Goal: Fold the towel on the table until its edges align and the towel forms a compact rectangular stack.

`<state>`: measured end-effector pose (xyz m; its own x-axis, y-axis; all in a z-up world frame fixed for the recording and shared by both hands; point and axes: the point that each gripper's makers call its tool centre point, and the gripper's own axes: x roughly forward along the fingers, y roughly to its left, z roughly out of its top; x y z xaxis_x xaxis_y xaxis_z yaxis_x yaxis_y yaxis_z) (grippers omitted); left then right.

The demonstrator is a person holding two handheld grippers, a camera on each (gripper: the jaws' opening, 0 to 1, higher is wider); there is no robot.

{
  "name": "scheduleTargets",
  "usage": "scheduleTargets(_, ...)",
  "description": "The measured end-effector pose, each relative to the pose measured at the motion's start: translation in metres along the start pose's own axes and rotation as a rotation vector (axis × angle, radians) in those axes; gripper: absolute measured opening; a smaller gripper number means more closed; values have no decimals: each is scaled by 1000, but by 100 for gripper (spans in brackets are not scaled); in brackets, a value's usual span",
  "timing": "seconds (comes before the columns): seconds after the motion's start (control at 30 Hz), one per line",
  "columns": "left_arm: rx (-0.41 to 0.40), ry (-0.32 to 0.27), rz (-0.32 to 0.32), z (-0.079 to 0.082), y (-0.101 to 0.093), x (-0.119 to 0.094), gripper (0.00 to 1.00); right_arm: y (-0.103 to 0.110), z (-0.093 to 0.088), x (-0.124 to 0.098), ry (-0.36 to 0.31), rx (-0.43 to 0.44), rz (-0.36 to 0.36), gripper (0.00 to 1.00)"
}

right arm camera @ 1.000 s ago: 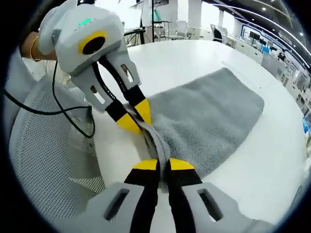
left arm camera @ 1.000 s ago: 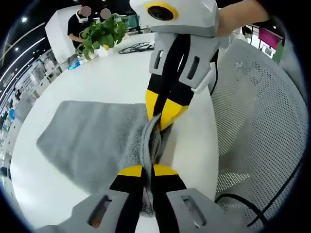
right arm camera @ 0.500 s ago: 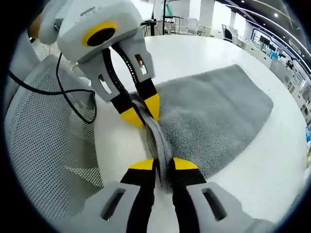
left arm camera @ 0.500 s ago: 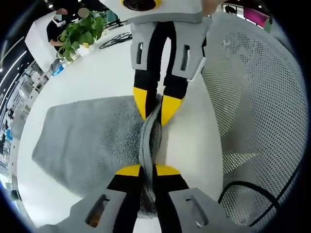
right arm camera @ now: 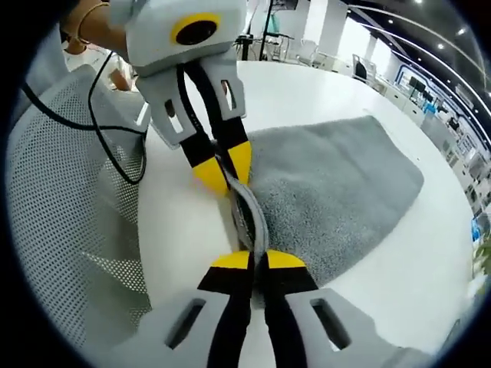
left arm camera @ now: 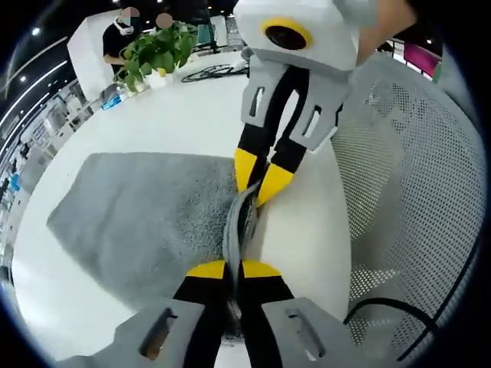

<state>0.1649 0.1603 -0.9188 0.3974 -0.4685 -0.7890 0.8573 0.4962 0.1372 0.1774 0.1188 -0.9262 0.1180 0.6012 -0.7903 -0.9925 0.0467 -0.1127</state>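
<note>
Towel (left arm camera: 146,207), grey, spread flat across white table (left arm camera: 169,123), near edge gathered up into a raised ridge running between both tools. Left gripper (left arm camera: 234,270), at bottom of left gripper view, yellow-tipped jaws closed to a thin gap, near end of ridge pinched between them. Right gripper (left arm camera: 259,180), reaching down from top of same view, jaws likewise pressed together on far end of ridge. Same hold seen from right gripper view: right gripper (right arm camera: 257,261) at bottom clamping towel (right arm camera: 330,184) edge, left gripper (right arm camera: 222,170) coming in from upper left, yellow tips squeezed on fold just beyond. Ridge short and upright, pulled slightly off tabletop (right arm camera: 184,222) between two grips; rest of cloth lying flat, stretching away from table's near edge toward middle. White mesh chair (left arm camera: 414,192) just beside table on near side, black cable (left arm camera: 399,322) draped over it. In right gripper view, chair (right arm camera: 69,199) on left with black cable (right arm camera: 115,146) trailing across mesh. Potted green plant (left arm camera: 157,50) well apart at far side of table, black cords (left arm camera: 219,73) coiled near it, a person (left arm camera: 123,34) standing behind. Part of a hand (right arm camera: 88,19) visible atop left gripper's housing in right gripper view.
</note>
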Motion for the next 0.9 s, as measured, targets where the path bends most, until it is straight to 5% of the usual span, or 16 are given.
scheduleTargets(0.27, 16, 3, 17, 3, 2, -8, 4, 1, 4, -5, -2, 28, 18, 2)
scheduleTargets(0.67, 17, -3, 16, 10, 9, -14, 4, 12, 1, -2, 49, -130, 23, 15)
scheduleTargets(0.9, 28, 21, 6, 3, 7, -8, 5, 8, 0, 0, 48, -191, 3, 9)
